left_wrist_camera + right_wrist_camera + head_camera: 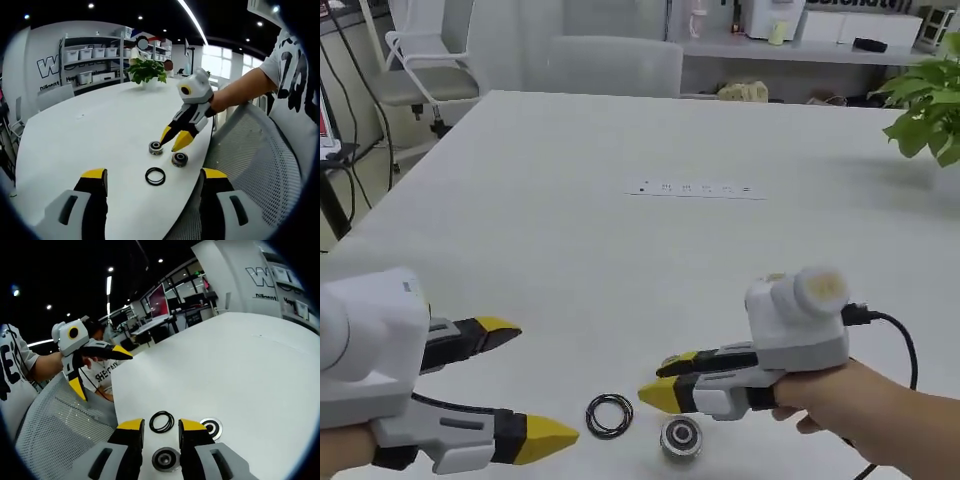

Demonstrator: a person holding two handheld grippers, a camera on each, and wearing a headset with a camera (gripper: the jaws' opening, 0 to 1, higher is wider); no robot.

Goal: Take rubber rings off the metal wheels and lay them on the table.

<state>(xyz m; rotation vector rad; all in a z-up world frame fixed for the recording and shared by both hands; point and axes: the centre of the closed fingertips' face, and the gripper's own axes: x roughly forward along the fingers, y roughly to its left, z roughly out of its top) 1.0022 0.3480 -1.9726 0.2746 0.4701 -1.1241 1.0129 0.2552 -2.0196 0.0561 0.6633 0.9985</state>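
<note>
The rubber rings (609, 415) are laid flat on the table (620, 230), so they look already pulled off. A metal wheel (680, 437) is set just beside them, and a second wheel (156, 147) is close by, likely next. The left gripper (525, 378) is held wide open with nothing in it. The right gripper (658, 382) is opened only a little, pointed down by the second wheel, and nothing is held.

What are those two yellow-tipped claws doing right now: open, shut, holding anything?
Left gripper: wide open, holding nothing.
Right gripper: open a little, holding nothing.
</note>
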